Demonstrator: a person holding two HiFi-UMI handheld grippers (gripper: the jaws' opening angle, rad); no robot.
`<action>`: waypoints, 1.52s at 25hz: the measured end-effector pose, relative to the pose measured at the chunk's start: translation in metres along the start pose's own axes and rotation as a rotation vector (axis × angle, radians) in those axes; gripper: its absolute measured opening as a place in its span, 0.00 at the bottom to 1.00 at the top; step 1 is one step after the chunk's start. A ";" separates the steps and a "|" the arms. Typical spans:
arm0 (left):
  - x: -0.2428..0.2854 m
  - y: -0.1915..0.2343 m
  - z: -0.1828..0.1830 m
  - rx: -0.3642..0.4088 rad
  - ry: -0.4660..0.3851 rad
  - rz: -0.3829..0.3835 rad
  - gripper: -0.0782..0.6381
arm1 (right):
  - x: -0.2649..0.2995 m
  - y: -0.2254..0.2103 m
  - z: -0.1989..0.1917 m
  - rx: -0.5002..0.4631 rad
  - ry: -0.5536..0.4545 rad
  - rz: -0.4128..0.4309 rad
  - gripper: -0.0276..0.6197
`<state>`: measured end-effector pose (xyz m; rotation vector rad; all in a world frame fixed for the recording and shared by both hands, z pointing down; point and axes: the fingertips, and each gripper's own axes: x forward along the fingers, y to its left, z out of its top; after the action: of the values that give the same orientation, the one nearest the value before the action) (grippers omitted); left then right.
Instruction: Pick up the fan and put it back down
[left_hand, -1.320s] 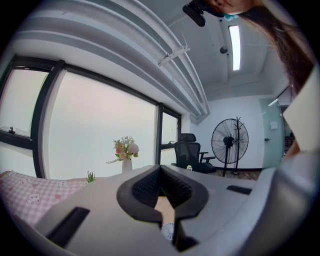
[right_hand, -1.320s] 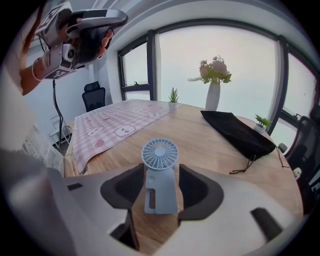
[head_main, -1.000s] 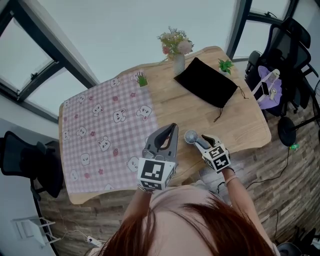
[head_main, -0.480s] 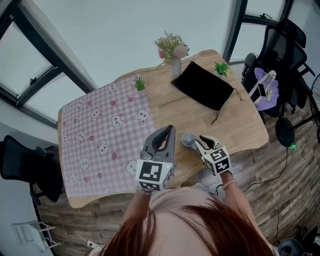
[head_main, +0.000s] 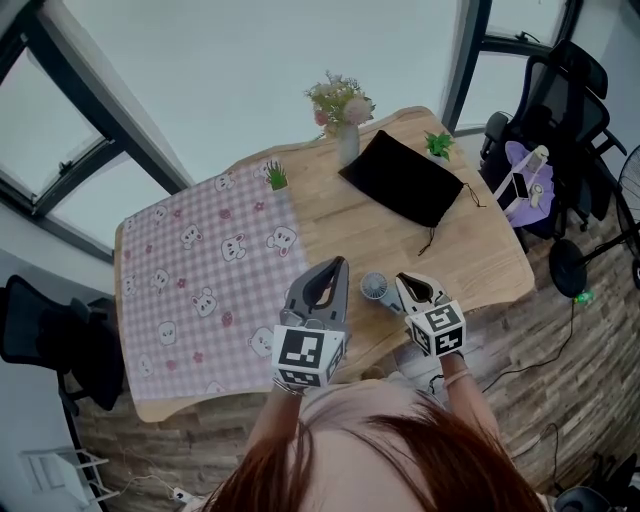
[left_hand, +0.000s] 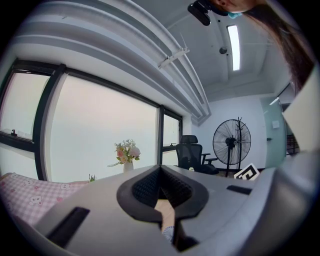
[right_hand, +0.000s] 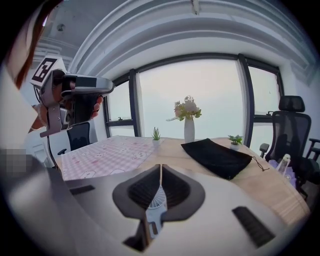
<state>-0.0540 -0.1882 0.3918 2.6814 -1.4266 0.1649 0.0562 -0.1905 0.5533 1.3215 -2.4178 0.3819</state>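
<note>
The small white hand fan (head_main: 374, 287) sits between the jaws of my right gripper (head_main: 400, 284), off the wooden table (head_main: 486, 250) near its front edge. Those jaws are closing, and their pads press the fan's body (right_hand: 155, 204); the round head pokes out to the left in the head view. My left gripper (head_main: 339, 264) hovers just left of the fan, shut with nothing in it. In the left gripper view the shut tips (left_hand: 161, 168) hide most of the table, with a sliver of the fan (left_hand: 168, 233) below them.
A pink checked cloth (head_main: 200, 270) covers the table's left half. At the back are a black pouch (head_main: 402, 180), a vase of flowers (head_main: 345, 118) and two small potted plants (head_main: 276, 177) (head_main: 437, 145). Office chairs and a purple bag (head_main: 535, 180) stand to the right.
The right gripper's jaws have closed on the fan and it has risen with the fan off the table. The left gripper has kept still.
</note>
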 end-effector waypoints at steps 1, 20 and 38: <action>0.000 0.000 0.000 0.000 0.001 0.000 0.12 | -0.002 -0.001 0.004 0.004 -0.012 -0.004 0.06; -0.004 -0.004 0.005 0.022 -0.008 -0.004 0.12 | -0.039 0.003 0.065 0.029 -0.189 -0.034 0.04; -0.007 -0.006 0.012 0.041 -0.014 -0.001 0.12 | -0.071 -0.003 0.099 0.041 -0.272 -0.086 0.04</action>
<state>-0.0521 -0.1810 0.3790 2.7208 -1.4416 0.1769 0.0763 -0.1777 0.4336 1.5801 -2.5692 0.2427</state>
